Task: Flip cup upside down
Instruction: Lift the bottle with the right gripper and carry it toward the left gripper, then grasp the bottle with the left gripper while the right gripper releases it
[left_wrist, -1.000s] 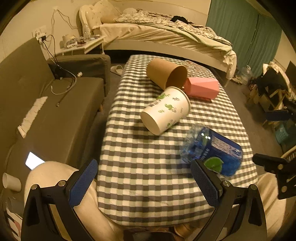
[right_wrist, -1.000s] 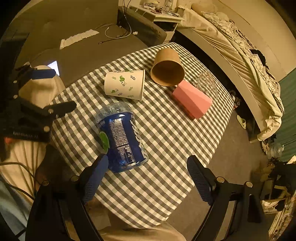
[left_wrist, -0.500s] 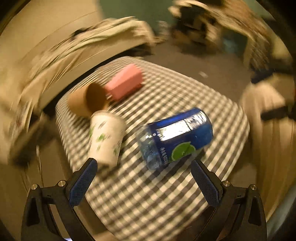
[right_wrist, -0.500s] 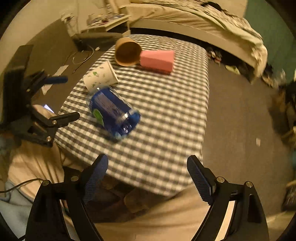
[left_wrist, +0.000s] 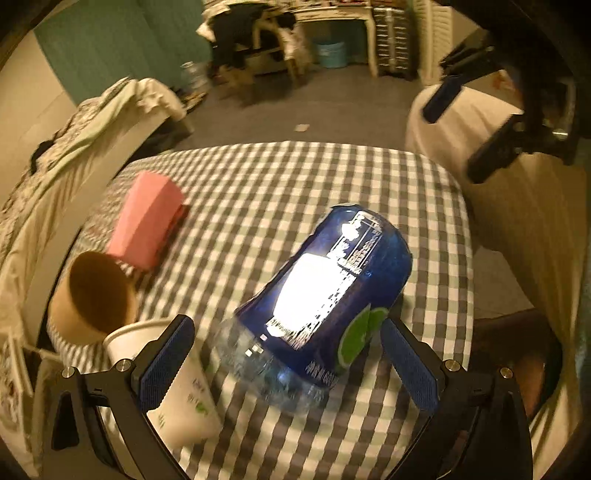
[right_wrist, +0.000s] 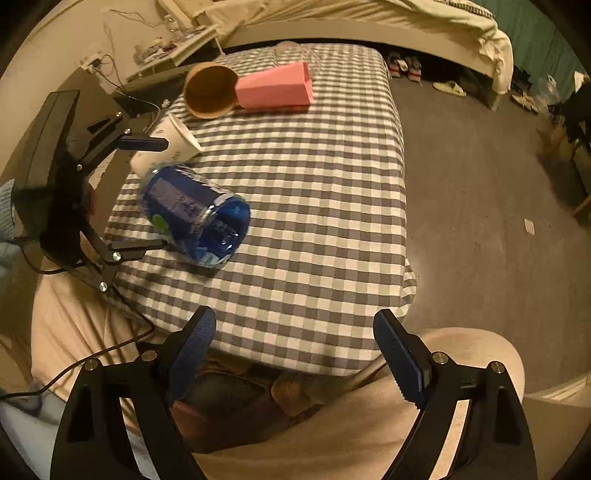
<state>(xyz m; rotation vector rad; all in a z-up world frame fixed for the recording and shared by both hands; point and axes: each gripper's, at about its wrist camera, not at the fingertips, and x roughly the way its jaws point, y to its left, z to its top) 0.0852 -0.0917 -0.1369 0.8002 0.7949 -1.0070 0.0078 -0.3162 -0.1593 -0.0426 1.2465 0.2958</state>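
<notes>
- Four cups lie on their sides on the checked tablecloth (right_wrist: 317, 192): a clear cup with a blue label (left_wrist: 328, 288), a white paper cup (left_wrist: 184, 391), a brown paper cup (left_wrist: 92, 299) and a pink cup (left_wrist: 147, 221).
- I see the blue-labelled cup near the table edge closest to me, tilted across the cloth, its lime print (left_wrist: 360, 338) facing the left wrist camera.
- From the right wrist view, that cup's open mouth (right_wrist: 225, 236) points toward the middle of the table.
- My left gripper (left_wrist: 288, 362) has its jaws spread wide, straddling the blue-labelled cup without touching it; nothing is grasped.
- One left finger (left_wrist: 166, 363) sits in front of the white paper cup, which lies just beside the blue-labelled one.
- The brown cup lies with its mouth toward the left camera, touching the pink cup at the far side.
- My right gripper (right_wrist: 295, 354) hangs over the near table edge, jaws released and empty, well apart from every cup.
- I also see a bed (right_wrist: 369, 22) beyond the table.
</notes>
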